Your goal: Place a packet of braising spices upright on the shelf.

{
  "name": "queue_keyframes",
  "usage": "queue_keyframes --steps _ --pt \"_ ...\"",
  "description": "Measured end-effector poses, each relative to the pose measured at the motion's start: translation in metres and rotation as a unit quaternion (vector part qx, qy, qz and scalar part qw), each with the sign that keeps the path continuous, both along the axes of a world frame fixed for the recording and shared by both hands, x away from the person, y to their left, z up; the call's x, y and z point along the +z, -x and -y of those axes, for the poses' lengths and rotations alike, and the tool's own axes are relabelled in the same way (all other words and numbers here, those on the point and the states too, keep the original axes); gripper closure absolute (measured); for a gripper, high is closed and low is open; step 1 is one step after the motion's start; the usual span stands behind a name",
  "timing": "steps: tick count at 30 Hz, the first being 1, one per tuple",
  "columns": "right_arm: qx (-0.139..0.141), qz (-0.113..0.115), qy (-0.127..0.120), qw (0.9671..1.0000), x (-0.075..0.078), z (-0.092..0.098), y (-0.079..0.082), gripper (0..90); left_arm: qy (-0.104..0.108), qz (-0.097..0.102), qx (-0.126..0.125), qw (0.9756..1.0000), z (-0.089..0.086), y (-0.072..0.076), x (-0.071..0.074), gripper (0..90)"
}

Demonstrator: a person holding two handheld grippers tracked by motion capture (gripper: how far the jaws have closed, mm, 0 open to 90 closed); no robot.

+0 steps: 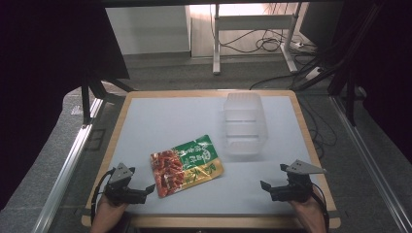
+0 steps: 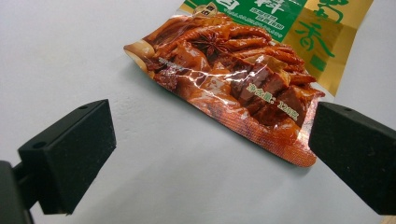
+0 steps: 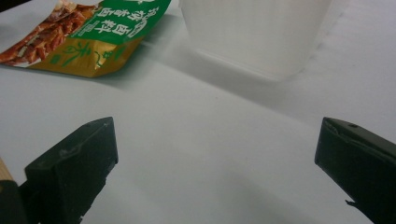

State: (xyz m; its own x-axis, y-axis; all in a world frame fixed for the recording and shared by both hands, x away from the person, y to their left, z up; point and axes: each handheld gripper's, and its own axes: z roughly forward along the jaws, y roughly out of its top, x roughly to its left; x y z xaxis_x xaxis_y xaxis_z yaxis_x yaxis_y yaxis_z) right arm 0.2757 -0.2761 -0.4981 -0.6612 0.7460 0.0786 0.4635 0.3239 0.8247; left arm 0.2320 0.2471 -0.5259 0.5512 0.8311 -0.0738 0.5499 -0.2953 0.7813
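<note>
A flat snack pouch (image 1: pixel 186 165), red with a green and gold end, lies on the white table mat (image 1: pixel 170 121) a little left of centre. In the left gripper view the pouch (image 2: pixel 233 79) lies just ahead of the jaws, its red corner close to the right jaw. My left gripper (image 1: pixel 148 190) rests open at the front left, just short of the pouch's near corner. A clear plastic bin (image 1: pixel 244 124) stands at the back right, seen as a frosted wall (image 3: pixel 257 32) in the right gripper view. My right gripper (image 1: pixel 273 180) is open at the front right, nothing between its jaws.
The table's wooden rim (image 1: pixel 311 141) borders the mat. Beyond the far edge are a white desk frame (image 1: pixel 252 29) and loose cables (image 1: pixel 272 43) on the floor. Metal rails (image 1: pixel 68 165) run along both sides of the table.
</note>
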Motion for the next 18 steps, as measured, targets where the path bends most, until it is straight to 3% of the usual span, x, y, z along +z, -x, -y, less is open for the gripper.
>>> queue_keyframes --steps 4,18 --pt "0.008 -0.012 -0.004 0.9999 -0.003 -0.006 -0.004 0.0 0.000 0.000 0.000 1.0000 0.000 0.000 0.000 0.8" --pt "0.042 -0.013 0.011 0.9990 -0.005 -0.029 -0.013 0.6 0.005 -0.001 0.005 1.0000 -0.001 0.000 0.000 0.8"
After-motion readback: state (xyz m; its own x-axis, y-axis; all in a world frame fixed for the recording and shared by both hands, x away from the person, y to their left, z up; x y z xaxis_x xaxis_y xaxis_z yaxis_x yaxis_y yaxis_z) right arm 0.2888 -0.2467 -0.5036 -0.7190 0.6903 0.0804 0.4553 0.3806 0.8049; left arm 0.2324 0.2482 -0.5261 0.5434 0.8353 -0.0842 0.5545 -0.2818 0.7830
